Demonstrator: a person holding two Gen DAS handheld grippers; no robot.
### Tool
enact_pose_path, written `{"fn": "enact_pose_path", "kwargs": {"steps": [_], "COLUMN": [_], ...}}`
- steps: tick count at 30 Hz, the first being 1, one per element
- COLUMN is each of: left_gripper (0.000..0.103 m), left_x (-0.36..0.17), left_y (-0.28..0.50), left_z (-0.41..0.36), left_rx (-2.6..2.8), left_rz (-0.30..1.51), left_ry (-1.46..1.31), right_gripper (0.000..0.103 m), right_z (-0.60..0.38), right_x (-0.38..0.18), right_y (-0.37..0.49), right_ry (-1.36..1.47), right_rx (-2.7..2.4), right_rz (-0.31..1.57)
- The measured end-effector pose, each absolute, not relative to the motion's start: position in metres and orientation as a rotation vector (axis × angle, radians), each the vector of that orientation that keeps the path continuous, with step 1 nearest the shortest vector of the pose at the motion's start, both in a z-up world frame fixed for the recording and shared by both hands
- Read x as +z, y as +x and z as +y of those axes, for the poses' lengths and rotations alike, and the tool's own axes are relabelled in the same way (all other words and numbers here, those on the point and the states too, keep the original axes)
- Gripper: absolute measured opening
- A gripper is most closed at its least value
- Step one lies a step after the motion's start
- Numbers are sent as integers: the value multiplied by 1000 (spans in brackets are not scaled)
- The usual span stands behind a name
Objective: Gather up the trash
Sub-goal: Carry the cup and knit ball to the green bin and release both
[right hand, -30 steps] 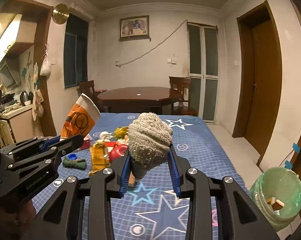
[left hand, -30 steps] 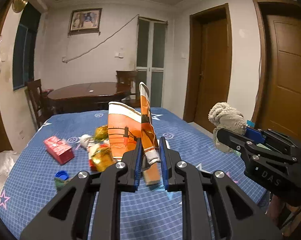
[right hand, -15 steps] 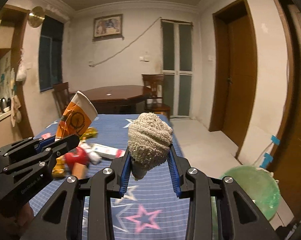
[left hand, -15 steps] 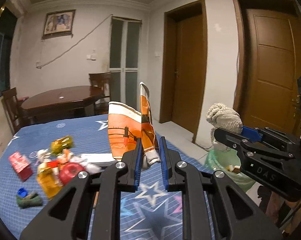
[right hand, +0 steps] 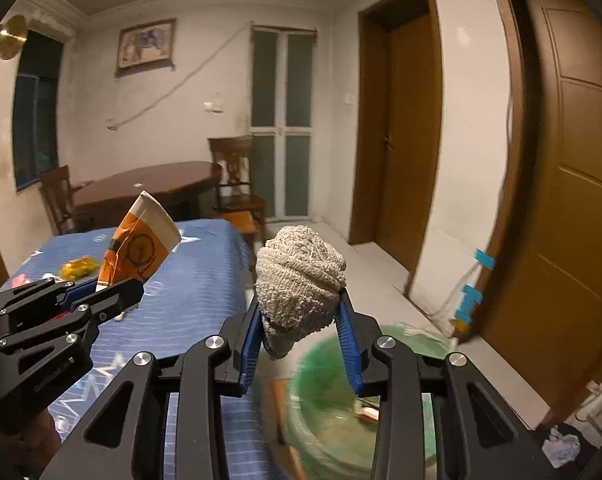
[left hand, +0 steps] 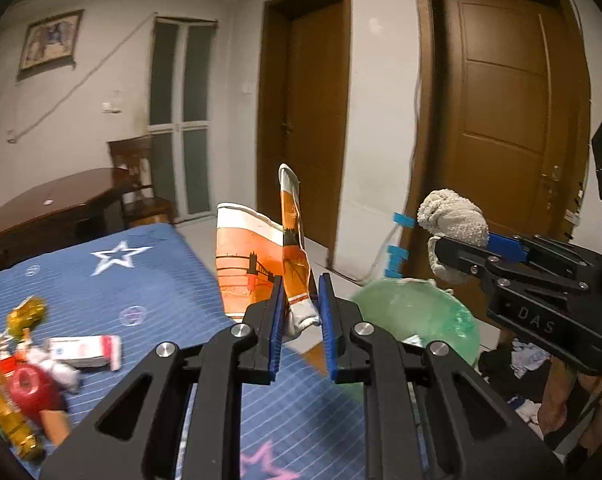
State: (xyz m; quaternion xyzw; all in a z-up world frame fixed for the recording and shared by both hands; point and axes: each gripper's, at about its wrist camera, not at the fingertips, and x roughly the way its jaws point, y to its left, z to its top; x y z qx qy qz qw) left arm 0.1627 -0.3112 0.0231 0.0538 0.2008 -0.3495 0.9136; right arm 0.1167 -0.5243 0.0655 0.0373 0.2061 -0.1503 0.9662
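Observation:
My left gripper (left hand: 299, 298) is shut on a crushed orange-and-white paper cup (left hand: 257, 256) and holds it in the air near the right edge of the blue star-print table (left hand: 149, 280). My right gripper (right hand: 299, 322) is shut on a balled grey knitted rag (right hand: 301, 276) and holds it just above the green-lined trash bin (right hand: 325, 412) on the floor. The bin (left hand: 417, 316) also shows in the left wrist view, right of the cup. Each gripper shows in the other's view: the right one (left hand: 453, 246), the left one (right hand: 113, 290).
More trash lies on the table at the left: a white-and-red box (left hand: 87, 352), a gold wrapper (left hand: 27, 314), a red item with a yellow bottle (left hand: 21, 396). Brown doors (left hand: 501, 128) and a white wall stand behind the bin. A wooden table and chair (right hand: 237, 184) stand at the back.
Both grippers have swung right from over the table toward the bin, each holding its item. The bin is now close below the right gripper. The trash pile has slid to the left edge.

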Motion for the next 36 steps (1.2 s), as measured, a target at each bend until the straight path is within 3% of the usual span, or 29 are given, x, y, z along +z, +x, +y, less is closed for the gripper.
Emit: {"fn": "enact_pose_path", "kwargs": {"steps": [17, 25, 36], "left_gripper": [16, 16, 16], "left_x": [-28, -54, -60], "left_y": [208, 228, 234], "left_z": [-433, -458, -469], "left_rx": [-961, -970, -975], "left_rz": [660, 758, 800], "left_ry": [137, 166, 197], "right_gripper": [36, 36, 36], "right_z": [-681, -682, -657], "right_x": [-23, -72, -89], "right_y": [171, 192, 191], "right_ry": [284, 323, 328], "right_rx": [-325, -340, -349], "right_rz": [715, 782, 804]}}
